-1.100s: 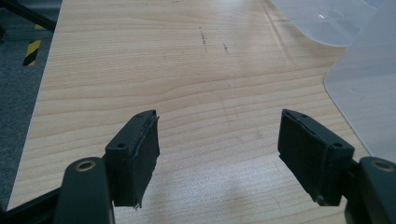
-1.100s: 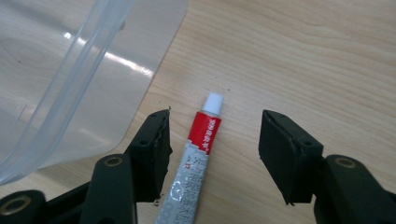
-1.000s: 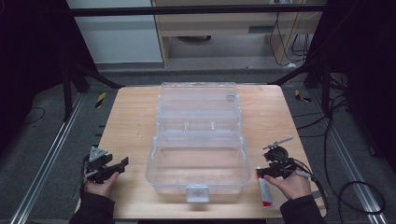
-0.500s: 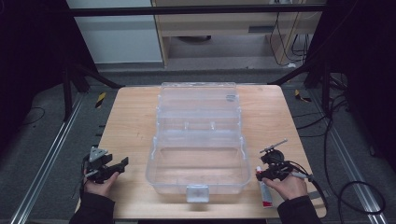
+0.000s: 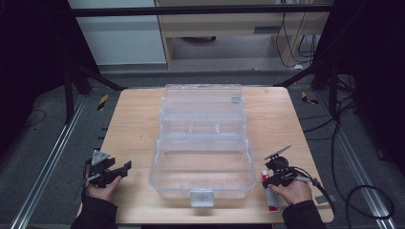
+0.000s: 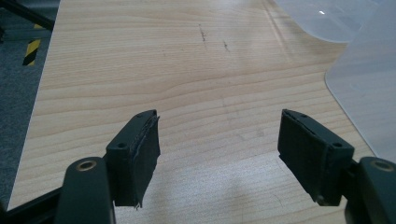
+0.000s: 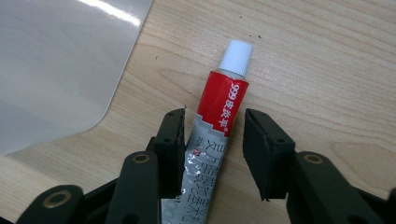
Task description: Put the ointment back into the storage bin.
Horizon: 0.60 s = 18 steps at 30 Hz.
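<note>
I see an open case at the centre of the worktop, its lid lying behind the tray. My left tool sits left of the case, near the front edge. A tube lies right of it, between my right tool's jaws, apparently ungripped.

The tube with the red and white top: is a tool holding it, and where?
Not yet. The right tool has its jaws open on either side of the tube, around its lower silver part, with a gap on one side. The left tool is open over bare table.
</note>
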{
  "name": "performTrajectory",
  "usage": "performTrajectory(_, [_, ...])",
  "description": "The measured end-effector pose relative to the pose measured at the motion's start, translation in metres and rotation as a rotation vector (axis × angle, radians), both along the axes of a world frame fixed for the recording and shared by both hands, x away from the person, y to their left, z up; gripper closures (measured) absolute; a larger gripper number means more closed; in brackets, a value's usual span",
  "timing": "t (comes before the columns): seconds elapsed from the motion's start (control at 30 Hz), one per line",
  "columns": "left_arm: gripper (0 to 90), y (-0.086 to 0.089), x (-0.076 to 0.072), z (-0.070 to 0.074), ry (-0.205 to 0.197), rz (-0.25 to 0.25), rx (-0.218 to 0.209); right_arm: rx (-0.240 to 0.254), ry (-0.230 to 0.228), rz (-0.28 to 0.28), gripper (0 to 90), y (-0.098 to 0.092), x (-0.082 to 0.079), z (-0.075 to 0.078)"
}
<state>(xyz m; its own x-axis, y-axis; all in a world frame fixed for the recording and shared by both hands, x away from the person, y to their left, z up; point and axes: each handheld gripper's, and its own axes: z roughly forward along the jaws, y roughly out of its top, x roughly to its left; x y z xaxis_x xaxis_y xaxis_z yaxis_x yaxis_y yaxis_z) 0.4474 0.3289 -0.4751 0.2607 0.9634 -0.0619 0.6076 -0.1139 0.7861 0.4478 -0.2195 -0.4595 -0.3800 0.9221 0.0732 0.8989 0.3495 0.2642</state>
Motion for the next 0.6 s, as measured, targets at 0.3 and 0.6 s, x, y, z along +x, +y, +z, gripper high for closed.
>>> performTrajectory(0.3, [29.2, -0.0003, 0.0003, -0.0001, 0.001, -0.005, 0.003, 0.009, 0.032, 0.009, 65.7, 0.0025, 0.0050, -0.0031])
performTrajectory(0.6, [29.2, -0.0004, 0.0009, -0.0006, 0.006, -0.008, 0.004, -0.037, 0.043, 0.033, 68.3, 0.0059, 0.0071, -0.0075])
